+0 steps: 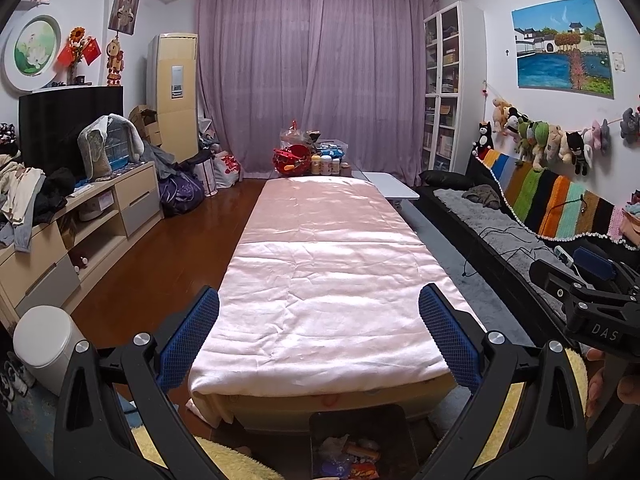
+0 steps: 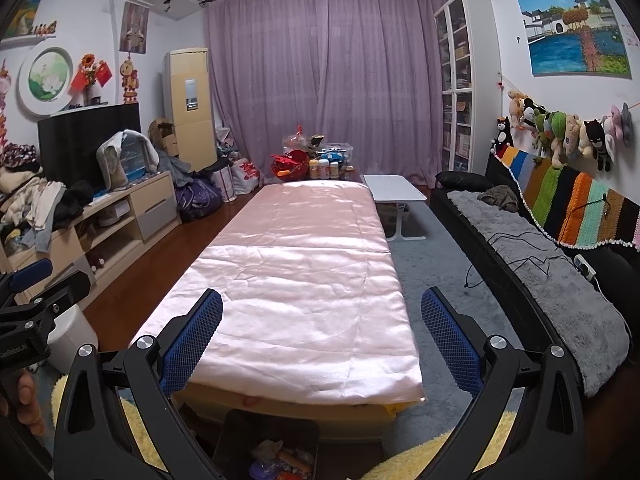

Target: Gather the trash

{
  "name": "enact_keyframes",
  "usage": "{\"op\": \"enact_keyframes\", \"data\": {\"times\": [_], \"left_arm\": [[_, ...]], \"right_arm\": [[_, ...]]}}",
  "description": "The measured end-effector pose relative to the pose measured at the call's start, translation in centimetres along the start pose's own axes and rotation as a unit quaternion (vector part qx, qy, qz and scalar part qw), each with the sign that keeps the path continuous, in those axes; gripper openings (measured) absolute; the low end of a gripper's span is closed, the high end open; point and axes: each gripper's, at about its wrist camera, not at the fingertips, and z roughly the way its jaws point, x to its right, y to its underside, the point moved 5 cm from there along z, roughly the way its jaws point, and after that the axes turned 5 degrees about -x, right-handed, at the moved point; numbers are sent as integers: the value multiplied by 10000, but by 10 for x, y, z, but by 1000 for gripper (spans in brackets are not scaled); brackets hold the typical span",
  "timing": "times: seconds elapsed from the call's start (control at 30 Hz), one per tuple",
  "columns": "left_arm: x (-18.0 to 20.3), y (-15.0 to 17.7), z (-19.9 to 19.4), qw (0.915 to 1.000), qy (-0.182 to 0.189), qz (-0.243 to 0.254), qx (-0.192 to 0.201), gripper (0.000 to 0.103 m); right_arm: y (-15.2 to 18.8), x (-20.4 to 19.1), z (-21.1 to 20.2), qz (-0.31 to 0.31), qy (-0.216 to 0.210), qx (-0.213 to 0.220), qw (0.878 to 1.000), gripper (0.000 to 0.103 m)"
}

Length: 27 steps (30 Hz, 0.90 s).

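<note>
Trash (image 1: 352, 456) sits in the dark bin (image 1: 360, 416) at 6 o'clock, just below the pink-covered table (image 1: 320, 280). Looks like light, crinkly wrappers, so we'd pinch an edge. Left gripper (image 1: 319, 336) & right gripper (image 2: 321, 338) both spread wide, nothing held.

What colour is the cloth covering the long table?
Pale shiny pink cloth, clearest in the right wrist view.

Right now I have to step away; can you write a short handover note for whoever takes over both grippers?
Left gripper: open, empty, held over the near end of the pink-covered table.
Right gripper: open, empty, same pose.
Dark bin on the floor at the table's near end already holds wrappers and scraps.
No loose trash visible on the cloth.
Left: check the clutter at the far end; I cannot tell whether any of it is trash.
</note>
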Motion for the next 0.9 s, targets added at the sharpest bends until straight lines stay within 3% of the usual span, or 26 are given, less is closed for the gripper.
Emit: {"op": "enact_keyframes", "data": {"times": [0.9], "left_arm": [[2, 0, -1, 10000, 11, 46, 36, 95]], "right_arm": [[-1, -2, -2, -21, -26, -4, 10000, 100]]}}
